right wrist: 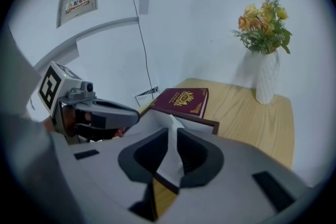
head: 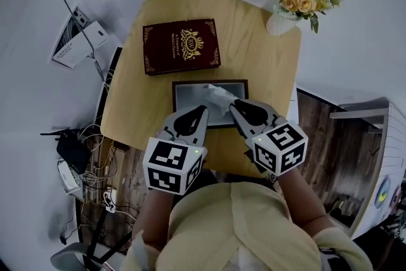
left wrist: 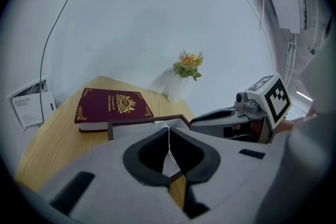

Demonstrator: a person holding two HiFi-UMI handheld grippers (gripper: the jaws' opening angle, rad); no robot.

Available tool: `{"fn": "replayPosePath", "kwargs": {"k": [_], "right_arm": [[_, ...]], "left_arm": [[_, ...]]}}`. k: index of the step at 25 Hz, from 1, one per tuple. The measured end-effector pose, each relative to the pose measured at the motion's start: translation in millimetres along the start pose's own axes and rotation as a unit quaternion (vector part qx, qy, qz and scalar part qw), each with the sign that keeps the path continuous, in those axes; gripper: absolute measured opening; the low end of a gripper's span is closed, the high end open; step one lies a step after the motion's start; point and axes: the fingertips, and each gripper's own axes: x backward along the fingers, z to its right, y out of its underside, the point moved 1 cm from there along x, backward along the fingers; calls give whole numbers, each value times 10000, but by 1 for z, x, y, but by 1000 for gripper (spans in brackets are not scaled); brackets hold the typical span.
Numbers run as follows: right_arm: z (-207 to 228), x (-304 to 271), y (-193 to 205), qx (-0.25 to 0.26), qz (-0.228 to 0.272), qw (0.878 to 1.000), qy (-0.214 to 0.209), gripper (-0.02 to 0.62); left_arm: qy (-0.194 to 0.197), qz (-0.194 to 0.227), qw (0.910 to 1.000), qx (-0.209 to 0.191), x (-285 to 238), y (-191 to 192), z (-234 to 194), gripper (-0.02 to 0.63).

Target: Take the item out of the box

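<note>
Right gripper (head: 236, 105) clamped on white paper (head: 219, 97) in the open box (head: 190, 82) | left gripper (head: 203, 111) jaws together at near rim, possibly nipping paper | item probably under paper, inside box | risk: paper tears or lifts alone; box drags along | maroon book (head: 181, 45): gold crest, lettering unreadable

The counter (head: 254, 54) is being viewed steeply from overhead; the box (head: 190, 82) and book (head: 181, 46) are being shared by both low, close views facing across it.
</note>
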Motion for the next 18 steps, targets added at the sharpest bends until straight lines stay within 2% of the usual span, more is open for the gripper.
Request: {"fn": "replayPosePath", "kwargs": {"k": [3, 5, 13, 18], "right_arm": [[-1, -3, -1, 171, -91, 9998, 94, 45], [-2, -6, 0, 292, -226, 9993, 98, 100], [4, -19, 1, 684, -670, 9950, 284, 117], [8, -27, 5, 1017, -1070, 9885, 339, 126]], "left_arm": [[103, -108, 9998, -89, -2, -1, -3, 25], [192, -196, 9995, -166, -4, -2, -4, 25], [480, -494, 9962, -525, -15, -4, -5, 25], [406, -670, 9937, -803, -20, -2, -10, 25]]}}
